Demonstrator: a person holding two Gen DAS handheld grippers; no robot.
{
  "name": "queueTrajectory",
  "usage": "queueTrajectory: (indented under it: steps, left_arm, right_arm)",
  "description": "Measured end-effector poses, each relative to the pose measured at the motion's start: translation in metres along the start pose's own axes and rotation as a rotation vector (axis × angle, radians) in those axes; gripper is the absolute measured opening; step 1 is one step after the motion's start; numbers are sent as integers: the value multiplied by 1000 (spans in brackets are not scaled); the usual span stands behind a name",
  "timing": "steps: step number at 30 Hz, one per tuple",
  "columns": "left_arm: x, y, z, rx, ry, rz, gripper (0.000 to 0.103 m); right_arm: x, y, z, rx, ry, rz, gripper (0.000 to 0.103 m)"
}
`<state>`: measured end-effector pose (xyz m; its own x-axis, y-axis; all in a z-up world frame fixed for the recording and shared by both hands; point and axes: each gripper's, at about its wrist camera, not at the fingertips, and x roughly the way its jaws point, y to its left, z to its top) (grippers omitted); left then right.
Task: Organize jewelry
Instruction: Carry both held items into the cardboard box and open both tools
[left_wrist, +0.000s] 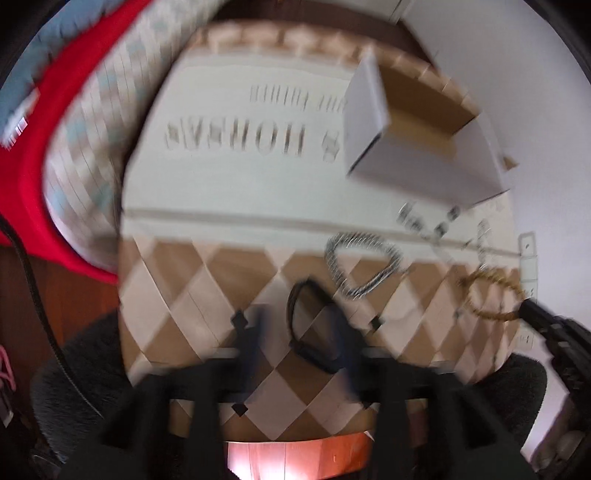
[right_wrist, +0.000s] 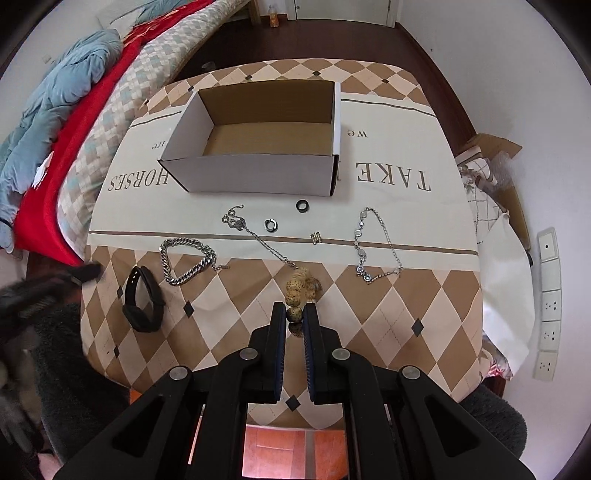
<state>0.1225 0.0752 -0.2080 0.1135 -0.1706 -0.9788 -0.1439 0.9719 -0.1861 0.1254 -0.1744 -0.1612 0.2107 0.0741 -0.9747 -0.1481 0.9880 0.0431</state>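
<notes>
My right gripper (right_wrist: 295, 314) is shut on a tan beaded bracelet (right_wrist: 301, 286) and holds it just above the tablecloth. An open white cardboard box (right_wrist: 258, 173) stands beyond it, empty. On the cloth lie a black wristband (right_wrist: 142, 299), a silver curb-chain bracelet (right_wrist: 188, 262), a thin necklace (right_wrist: 255, 232), two dark rings (right_wrist: 303, 204), a small clasp (right_wrist: 315, 238) and a gem-link bracelet (right_wrist: 376, 245). The left wrist view is blurred. My left gripper (left_wrist: 299, 328) is open over the black wristband (left_wrist: 314, 332), with the silver chain (left_wrist: 364, 264) and the box (left_wrist: 417, 136) beyond.
The table carries a checked cloth (right_wrist: 406, 302) with lettering. A bed with red and blue bedding (right_wrist: 62, 122) runs along the left. A white bag and cardboard (right_wrist: 498, 206) sit at the right. A wall power strip (right_wrist: 550, 302) is at the far right.
</notes>
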Motion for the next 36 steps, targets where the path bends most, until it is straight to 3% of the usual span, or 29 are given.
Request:
queueTrajectory:
  steps: [5,8,10,14,20,23,30,36]
  left_arm:
    - [36,3,-5,-5,57,2,51]
    - [42,-2,-7,21,17,34,46]
    - [43,-10,-7,65,-22,86,1]
    - [42,-17,-6,103,-38,117,1]
    - [-1,-29,-9,139,-159,135,1]
    - [-37,-43,-5,163,-258,149,1]
    - [-111,-80,32,201,-421,121,1]
    - [-139,-99,71,209,-480,87,1]
  right_arm:
    - [9,-9,0,16,20,4,9]
    - [13,-9,-2,19,26,1,9]
    - [14,-8,-1,19,29,3,9]
    - [12,-6,2,21,17,6,9]
    - [-5,-7,11,34,-37,22,10]
    - [-18,-7,19,43,-74,34,10]
    - [-49,-6,47,50,-162,62,9]
    - [-70,-7,77,52,-222,87,9]
